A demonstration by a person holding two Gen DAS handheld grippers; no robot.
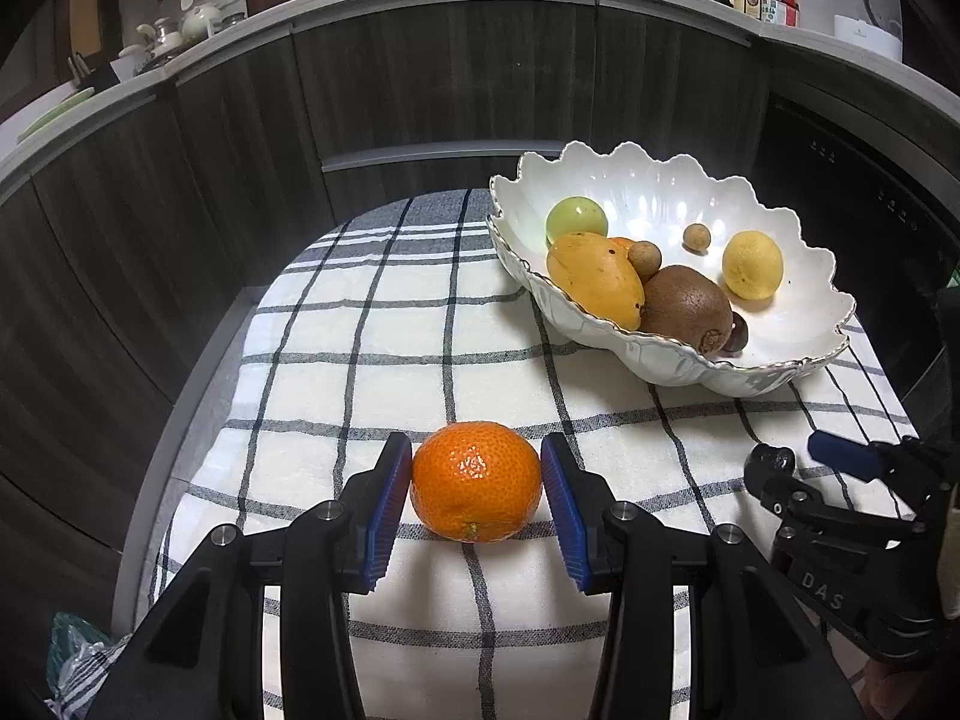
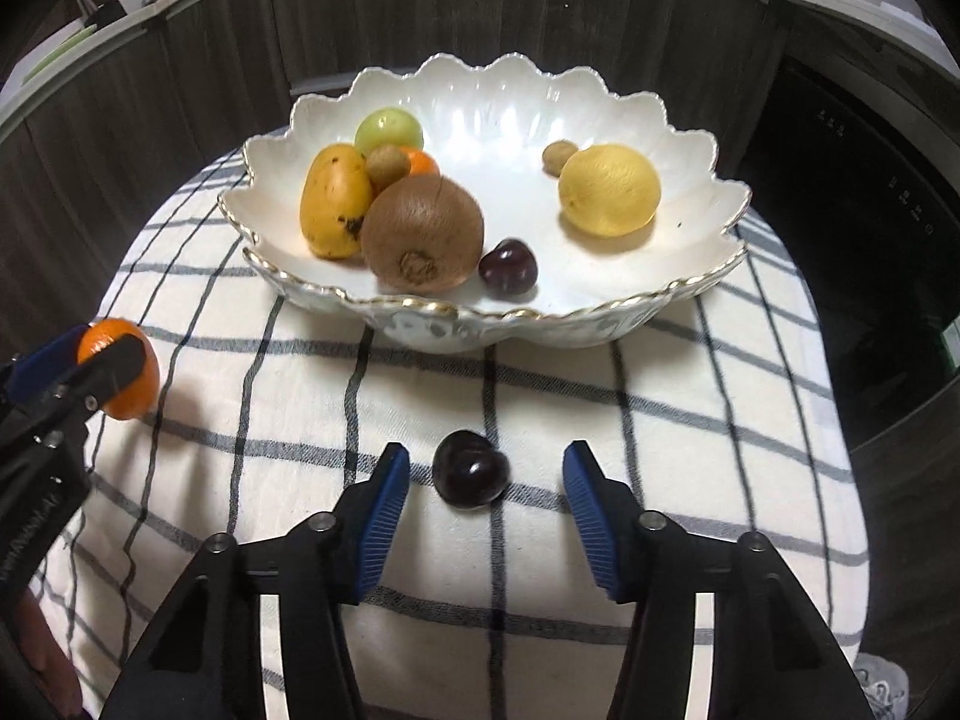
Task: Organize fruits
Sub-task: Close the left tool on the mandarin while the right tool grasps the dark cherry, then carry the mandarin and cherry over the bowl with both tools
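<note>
An orange mandarin sits between the blue pads of my left gripper, which is shut on it, both pads pressing its sides. The right wrist view shows this mandarin at the far left, in the left gripper. A dark cherry lies on the checked cloth between the fingers of my right gripper; the jaws are open, with a gap on each side. Beyond stands a white scalloped bowl holding a mango, kiwi, lemon, a second cherry and other small fruits.
A white cloth with dark checks covers the small table. Dark wood cabinet fronts curve around behind it under a cluttered counter. A black appliance stands to the right. A plastic bag lies by the table's near left corner.
</note>
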